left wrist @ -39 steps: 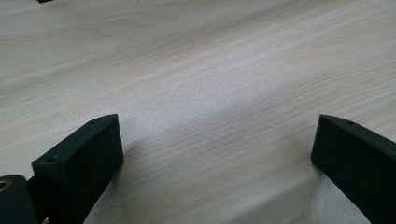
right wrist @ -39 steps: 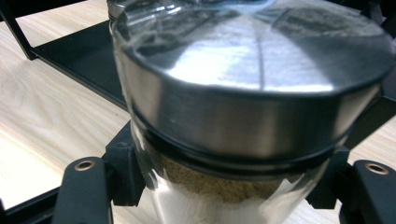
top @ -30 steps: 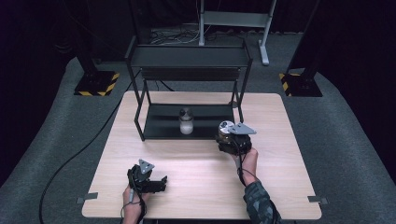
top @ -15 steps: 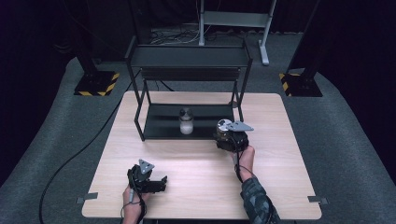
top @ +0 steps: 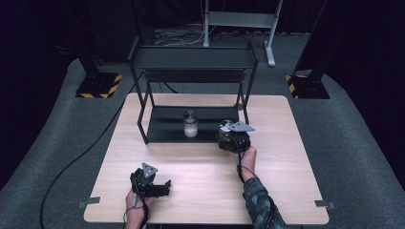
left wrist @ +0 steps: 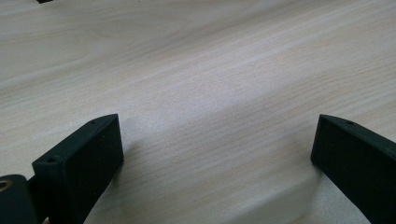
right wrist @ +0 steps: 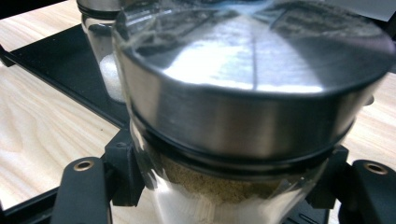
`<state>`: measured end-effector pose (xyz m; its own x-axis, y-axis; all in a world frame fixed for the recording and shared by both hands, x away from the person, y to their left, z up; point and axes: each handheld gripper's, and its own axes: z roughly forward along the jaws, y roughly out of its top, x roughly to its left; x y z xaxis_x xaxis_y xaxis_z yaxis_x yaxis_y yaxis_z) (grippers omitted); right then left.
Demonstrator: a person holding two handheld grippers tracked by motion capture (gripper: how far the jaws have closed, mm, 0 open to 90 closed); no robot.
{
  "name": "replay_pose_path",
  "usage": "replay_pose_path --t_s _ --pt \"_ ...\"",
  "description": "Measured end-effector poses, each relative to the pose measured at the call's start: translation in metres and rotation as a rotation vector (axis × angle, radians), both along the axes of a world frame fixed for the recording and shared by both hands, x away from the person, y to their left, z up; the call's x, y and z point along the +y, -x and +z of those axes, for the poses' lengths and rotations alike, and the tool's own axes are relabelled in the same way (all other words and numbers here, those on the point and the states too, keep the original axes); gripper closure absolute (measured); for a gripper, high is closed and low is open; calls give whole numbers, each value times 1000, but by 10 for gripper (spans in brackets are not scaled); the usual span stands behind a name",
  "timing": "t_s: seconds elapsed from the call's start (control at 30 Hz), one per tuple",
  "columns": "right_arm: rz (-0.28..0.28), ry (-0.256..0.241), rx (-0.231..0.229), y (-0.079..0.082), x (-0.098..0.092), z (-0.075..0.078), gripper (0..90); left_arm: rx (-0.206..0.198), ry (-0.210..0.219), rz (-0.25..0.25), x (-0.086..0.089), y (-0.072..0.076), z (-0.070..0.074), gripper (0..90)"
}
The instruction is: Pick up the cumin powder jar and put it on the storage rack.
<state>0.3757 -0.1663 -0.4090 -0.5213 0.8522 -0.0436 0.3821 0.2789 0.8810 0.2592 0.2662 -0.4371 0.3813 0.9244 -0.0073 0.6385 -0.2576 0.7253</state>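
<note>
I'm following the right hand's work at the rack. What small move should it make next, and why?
Probably ease the held jar forward and down onto the rack's lower shelf, beside the white-filled jar. The right gripper sits at the shelf's front edge with its jaws clamped on the steel-lidded jar of brownish powder, and the shelf has bare space there. The left gripper rests open on the table.

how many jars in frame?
2. One jar with white contents stands on the bottom tier of the black rack. The jar with brownish contents is clamped in the right gripper at the rack's front right. Upper shelf contents can't be seen.
</note>
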Motion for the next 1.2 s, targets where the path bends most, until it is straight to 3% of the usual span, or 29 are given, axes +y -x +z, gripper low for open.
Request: replay_pose_path --t_s 0.27,0.5,1.2 --pt "-4 -5 -4 -5 0 -9 303 0 0 -1 0 0 0 20" --pt "-2 -7 -56 -3 1 -15 303 -1 0 -1 0 0 0 20" --pt "31 -13 -74 -22 16 -20 303 0 -3 -4 0 0 0 22"
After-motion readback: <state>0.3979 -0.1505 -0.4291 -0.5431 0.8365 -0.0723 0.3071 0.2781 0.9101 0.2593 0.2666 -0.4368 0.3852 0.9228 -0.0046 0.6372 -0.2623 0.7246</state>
